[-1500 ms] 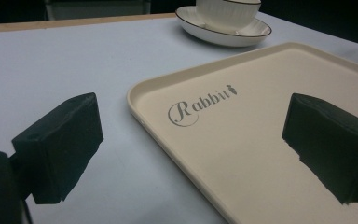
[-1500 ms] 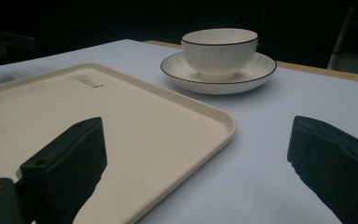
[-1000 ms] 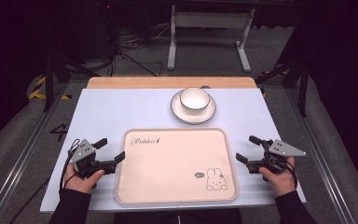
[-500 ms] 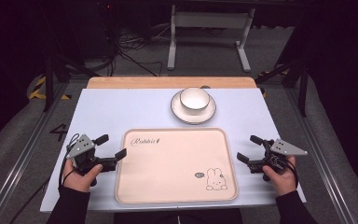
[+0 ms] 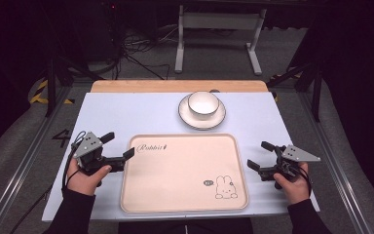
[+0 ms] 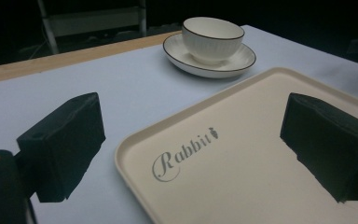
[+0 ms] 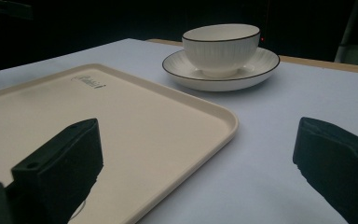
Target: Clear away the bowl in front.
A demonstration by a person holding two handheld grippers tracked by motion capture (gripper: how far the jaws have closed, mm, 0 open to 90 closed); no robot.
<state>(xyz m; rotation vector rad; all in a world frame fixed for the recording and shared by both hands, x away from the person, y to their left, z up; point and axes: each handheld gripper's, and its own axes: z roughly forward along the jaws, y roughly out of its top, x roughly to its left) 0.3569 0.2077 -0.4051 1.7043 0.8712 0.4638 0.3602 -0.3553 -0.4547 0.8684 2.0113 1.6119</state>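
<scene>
Surface [image 5: 141, 117] is carrying everything here: a pale sheet is covering it, and a strip of wood is showing along its far edge. The cream tray [image 5: 185, 195] is lying in the middle of the near half, its long axis running from left to right, with the word "Rabbit" near the far left corner and a small rabbit drawing near the near right corner. Nothing is lying in it.

Behind the tray, slightly right of the centre, the saucer [image 5: 185, 117] is sitting close to the tray's far rim but not touching it, and the white bowl [image 5: 203, 103] is standing upright on the saucer.

The left tongs [image 5: 119, 150] are being held wide open and are gripping nothing; one jaw is reaching over the tray's left rim, the other is staying outside it over the sheet. The right tongs [image 5: 260, 156] are also wide open and empty, hovering just beside the tray's right rim.

So the tray is lying between the two tongs, each short side facing one hand, and the left hand is the nearer. I am judging that the tray is the thing in hand, since the jaws are already standing on both sides of its left rim.
</scene>
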